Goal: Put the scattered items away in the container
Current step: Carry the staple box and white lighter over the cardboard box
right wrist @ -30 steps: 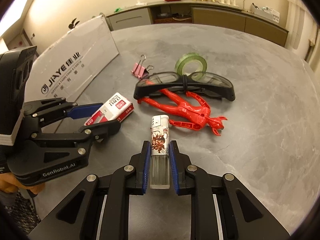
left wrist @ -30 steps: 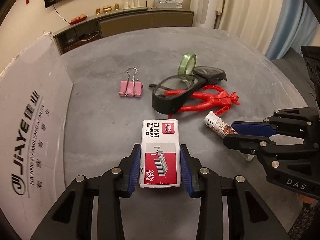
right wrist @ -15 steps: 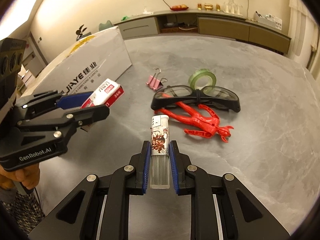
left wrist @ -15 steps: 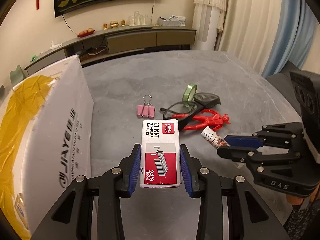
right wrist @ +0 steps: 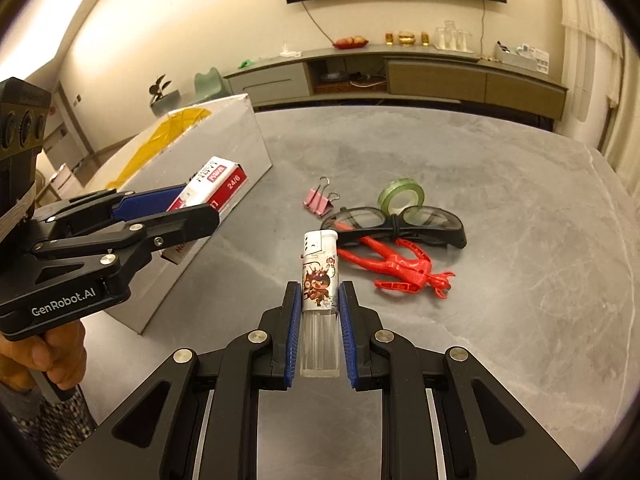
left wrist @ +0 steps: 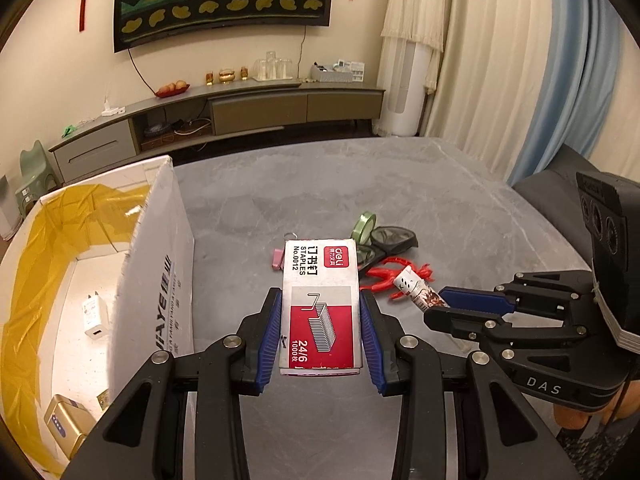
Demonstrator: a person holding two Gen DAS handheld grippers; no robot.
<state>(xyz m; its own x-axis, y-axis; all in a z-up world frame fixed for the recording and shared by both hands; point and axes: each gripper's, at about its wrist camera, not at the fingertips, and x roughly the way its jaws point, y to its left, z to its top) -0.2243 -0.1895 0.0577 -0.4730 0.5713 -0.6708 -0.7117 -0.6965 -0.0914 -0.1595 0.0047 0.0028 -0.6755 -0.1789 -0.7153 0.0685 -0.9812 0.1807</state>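
Observation:
My left gripper is shut on a red and white staples box, held in the air beside the white cardboard box, whose open top shows on the left. My right gripper is shut on a lighter with a cartoon print, raised above the grey table. On the table lie a pink binder clip, a green tape roll, black safety glasses and a red toy figure. The staples box and the left gripper also show in the right wrist view.
Inside the cardboard box lie a white charger plug and a gold power bank, with yellow tape on its flaps. A long sideboard stands behind the grey table. A hand holds the left gripper.
Both grippers have risen from the table with their items. The left one has tilted up so the inside of the cardboard box now shows.

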